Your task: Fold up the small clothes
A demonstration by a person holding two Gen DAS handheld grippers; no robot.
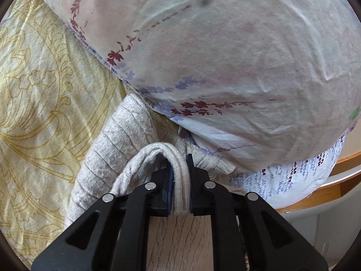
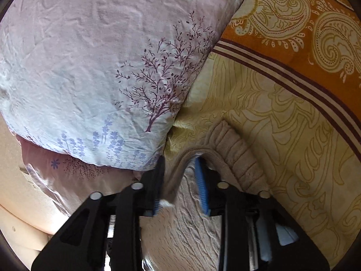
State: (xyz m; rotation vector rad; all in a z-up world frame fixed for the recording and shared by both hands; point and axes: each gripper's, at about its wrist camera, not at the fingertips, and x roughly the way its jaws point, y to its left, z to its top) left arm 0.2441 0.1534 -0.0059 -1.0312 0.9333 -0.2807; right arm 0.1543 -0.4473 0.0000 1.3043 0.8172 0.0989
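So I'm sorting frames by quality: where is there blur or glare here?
Left wrist view: pillow up close looks soft, sweater fold in the left gripper crisp. Right wrist view: sweater edge in the right gripper smeared, glare on the lower pillow.

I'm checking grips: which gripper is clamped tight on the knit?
The left gripper: its jaws pinch a folded edge of the beige knit with no gap. The right gripper stands wider, knit edge loose between its jaws.

Left tongs [image 1: 179, 184] clamped tight, right tongs [image 2: 180, 186] — parted, blurred
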